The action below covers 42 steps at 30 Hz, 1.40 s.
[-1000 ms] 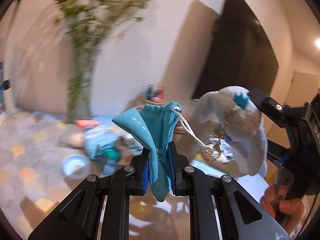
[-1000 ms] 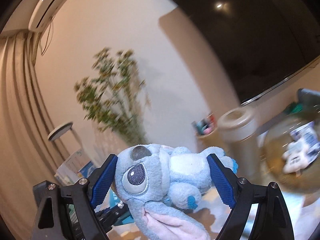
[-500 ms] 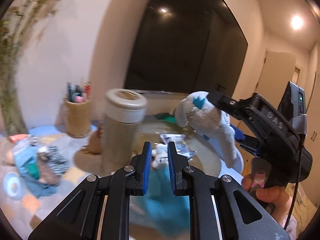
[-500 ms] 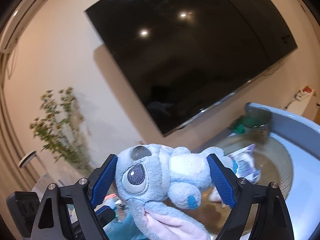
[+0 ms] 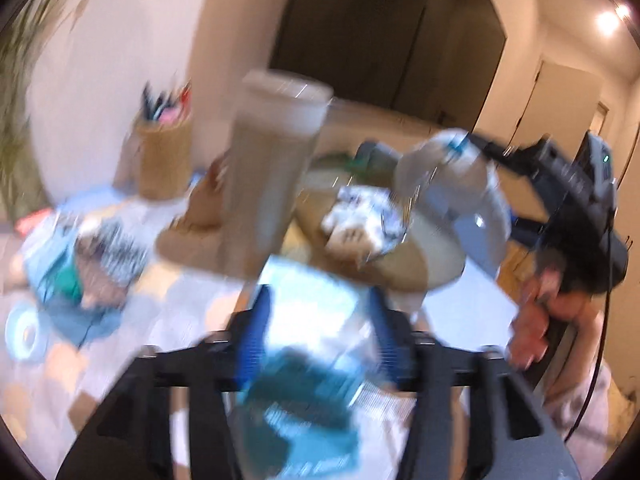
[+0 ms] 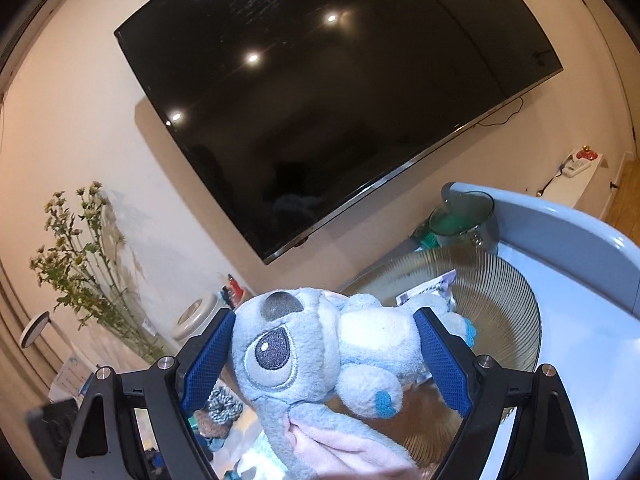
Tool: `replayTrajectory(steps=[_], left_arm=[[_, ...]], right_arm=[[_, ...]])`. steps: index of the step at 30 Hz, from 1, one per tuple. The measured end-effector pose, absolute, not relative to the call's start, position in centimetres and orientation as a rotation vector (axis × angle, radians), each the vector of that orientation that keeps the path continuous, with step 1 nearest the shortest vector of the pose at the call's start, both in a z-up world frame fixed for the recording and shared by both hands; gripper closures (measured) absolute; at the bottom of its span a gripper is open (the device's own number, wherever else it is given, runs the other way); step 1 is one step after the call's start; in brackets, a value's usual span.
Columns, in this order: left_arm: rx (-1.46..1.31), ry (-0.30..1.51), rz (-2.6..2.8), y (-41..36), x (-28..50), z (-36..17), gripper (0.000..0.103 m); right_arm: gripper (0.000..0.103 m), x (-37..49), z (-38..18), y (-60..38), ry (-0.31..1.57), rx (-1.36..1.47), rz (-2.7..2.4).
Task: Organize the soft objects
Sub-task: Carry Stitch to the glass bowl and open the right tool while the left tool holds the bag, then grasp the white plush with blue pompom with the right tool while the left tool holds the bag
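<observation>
Left gripper (image 5: 318,330) has just been opening its jaws, and the teal pouch (image 5: 304,404) sits loose between and below the blue pads, pretty blurry though, so I can't tell if it's touching the desk (image 5: 192,308). Right gripper (image 6: 326,364) is spread wide and clamped on the blue plush toy (image 6: 316,344), pads pressing its head and body. It's held just in front of the ribbed glass bowl (image 6: 500,300), with a big dark TV (image 6: 320,100) on the wall behind.

Plush toy (image 6: 332,344) before ribbed bowl (image 6: 508,292)
</observation>
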<state>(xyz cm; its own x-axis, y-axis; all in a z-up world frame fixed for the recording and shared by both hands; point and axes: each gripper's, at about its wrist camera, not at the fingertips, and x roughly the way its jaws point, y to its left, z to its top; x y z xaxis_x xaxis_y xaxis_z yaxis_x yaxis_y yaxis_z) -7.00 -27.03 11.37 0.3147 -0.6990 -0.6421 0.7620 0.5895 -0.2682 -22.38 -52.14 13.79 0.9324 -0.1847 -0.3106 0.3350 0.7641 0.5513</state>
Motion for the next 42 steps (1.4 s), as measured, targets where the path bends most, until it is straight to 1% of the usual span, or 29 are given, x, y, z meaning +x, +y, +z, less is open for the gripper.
replayTrajectory(steps=[1, 3, 7, 11, 18, 19, 20, 21, 23, 25, 29, 30, 32, 34, 36, 37, 39, 42], left_arm=[[0.102, 0.814, -0.96, -26.3, -7.0, 10.9, 0.025], [0.137, 0.824, -0.974, -25.0, -7.3, 9.8, 0.018], [0.219, 0.827, -1.108, -24.3, -9.0, 7.4, 0.017], [0.349, 0.839, -1.095, -26.1, -10.3, 5.0, 0.017], [0.419, 0.799, -1.001, -29.0, -9.9, 3.5, 0.017], [0.419, 0.813, -0.994, -29.3, -9.7, 3.2, 0.019], [0.399, 0.832, -0.974, -29.5, -9.3, 2.8, 0.046], [0.338, 0.859, -0.957, -29.2, -8.7, 2.5, 0.059], [0.242, 0.871, -0.969, -28.3, -7.9, 2.8, 0.082], [0.227, 0.854, -0.972, -27.7, -8.0, 3.0, 0.09], [0.226, 0.832, -0.957, -27.3, -8.5, 3.1, 0.09], [0.228, 0.826, -0.95, -27.2, -8.7, 3.2, 0.09], [0.229, 0.812, -0.941, -27.0, -8.8, 3.3, 0.09], [0.229, 0.798, -0.933, -26.6, -9.0, 3.5, 0.09], [0.216, 0.796, -0.92, -26.3, -8.8, 3.8, 0.09], [0.208, 0.8, -0.915, -26.1, -8.7, 4.0, 0.09], [0.201, 0.8, -0.901, -25.9, -8.4, 4.3, 0.09], [0.185, 0.8, -0.876, -25.6, -8.0, 5.0, 0.09]], right_arm=[[0.014, -22.5, 13.8, -51.9, 0.242, 0.644, -0.278], [0.014, -22.7, 13.8, -51.3, 0.233, 0.646, -0.264], [0.014, -22.8, 13.9, -49.8, 0.222, 0.645, -0.244], [0.014, -22.7, 13.7, -48.6, 0.218, 0.641, -0.237], [0.015, -22.6, 14.0, -48.0, 0.191, 0.644, -0.223], [0.015, -22.5, 14.1, -47.9, 0.196, 0.636, -0.226], [0.015, -22.0, 14.2, -47.8, 0.218, 0.617, -0.231], [0.015, -21.6, 14.1, -47.6, 0.241, 0.594, -0.242], [0.015, -20.9, 13.8, -47.4, 0.284, 0.556, -0.267], [0.015, -20.9, 13.2, -47.6, 0.315, 0.543, -0.28], [0.014, -23.5, 10.8, -48.3, 0.337, 0.58, -0.32], [0.009, -24.3, 10.1, -48.4, 0.331, 0.601, -0.324], [0.002, -26.3, 7.3, -48.5, 0.334, 0.656, -0.34], [0.002, -28.0, 4.7, -48.8, 0.373, 0.731, -0.342], [0.002, -30.4, 3.3, -48.8, 0.342, 0.798, -0.359], [0.002, -31.0, 3.3, -48.7, 0.347, 0.789, -0.383], [0.0, -31.2, 3.6, -47.7, 0.423, 0.69, -0.448], [0.0, -29.4, 3.5, -46.0, 0.606, 0.523, -0.462]])
